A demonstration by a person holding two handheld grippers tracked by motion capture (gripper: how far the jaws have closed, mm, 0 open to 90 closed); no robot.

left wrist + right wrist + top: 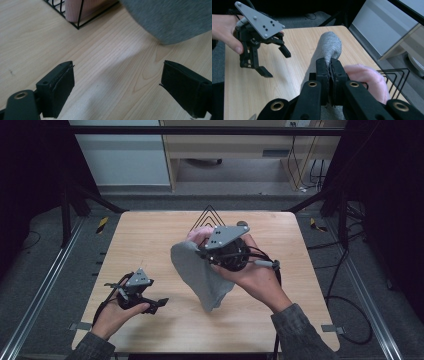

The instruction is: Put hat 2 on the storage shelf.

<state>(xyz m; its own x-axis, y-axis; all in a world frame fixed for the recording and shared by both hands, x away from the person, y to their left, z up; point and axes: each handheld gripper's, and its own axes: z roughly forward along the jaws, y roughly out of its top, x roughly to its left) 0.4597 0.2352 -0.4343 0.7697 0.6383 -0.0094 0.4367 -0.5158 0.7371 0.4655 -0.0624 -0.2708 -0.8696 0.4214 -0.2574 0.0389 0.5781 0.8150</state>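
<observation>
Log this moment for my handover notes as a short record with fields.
Held item: grey sock, hanging above the table
Right gripper: jaws shut on the sock
Left gripper: jaws open, nothing between them
Behind the sock: black wire rack with something pink in it

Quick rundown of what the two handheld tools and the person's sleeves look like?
Both are black skeletal frames topped by a grey three-cornered plate with small dark holes. The left tool has flat black padded jaws. The right tool has black jaw links with brass-coloured pivot bushings, and a black cable trails from it. The sleeves are dark grey-green fabric.
</observation>
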